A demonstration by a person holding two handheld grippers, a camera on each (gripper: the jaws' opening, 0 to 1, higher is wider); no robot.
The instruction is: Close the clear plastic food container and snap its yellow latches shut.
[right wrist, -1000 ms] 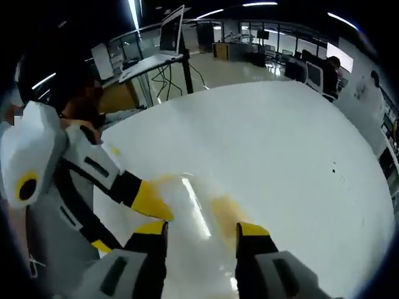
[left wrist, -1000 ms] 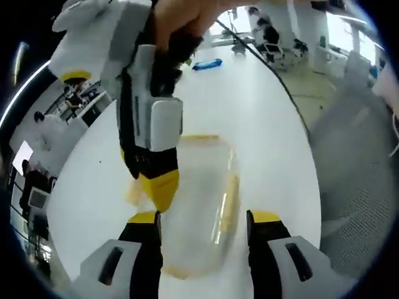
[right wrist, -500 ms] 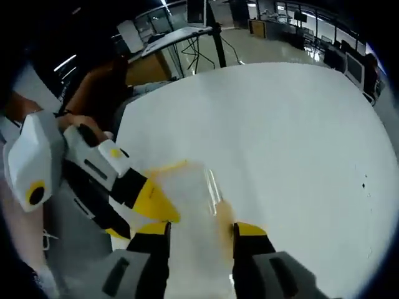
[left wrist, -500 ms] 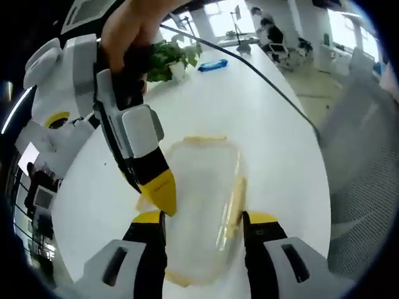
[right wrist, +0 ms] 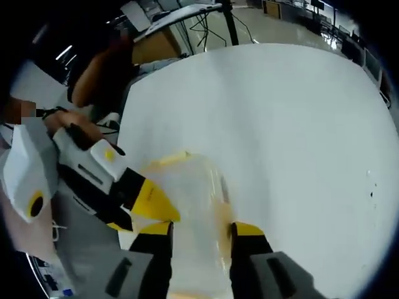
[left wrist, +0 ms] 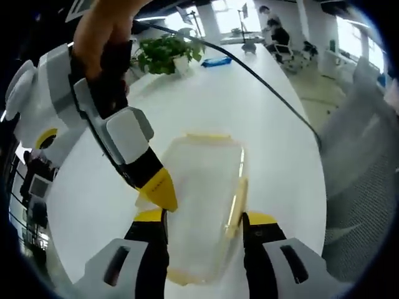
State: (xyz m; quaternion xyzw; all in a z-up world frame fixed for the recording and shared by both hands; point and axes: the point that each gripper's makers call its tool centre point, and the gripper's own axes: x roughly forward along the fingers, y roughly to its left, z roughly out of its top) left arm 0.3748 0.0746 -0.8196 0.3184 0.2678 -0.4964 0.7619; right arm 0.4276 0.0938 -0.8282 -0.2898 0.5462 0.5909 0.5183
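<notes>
— Where's the container?

— Flat on the white table (left wrist: 274, 124), lid on. In the left gripper view the clear container (left wrist: 199, 199) sits just ahead of the left gripper (left wrist: 202, 219), whose jaws stand apart on either side of its near end. One yellow latch (left wrist: 235, 202) runs along its right edge, another along the far end.

— Is that gripper squeezing it?

— I can't tell if the tips touch; the jaws are spread and hold nothing.

— And the other one?

— In the right gripper view the right gripper (right wrist: 201, 229) also stands with jaws parted over the container (right wrist: 190, 199). In the left gripper view its yellow tip (left wrist: 159, 190) comes in from the left, at the container's left rim.

— Anything else around?

— A potted plant (left wrist: 163, 55) and a black cable (left wrist: 268, 84) farther along the table.
</notes>
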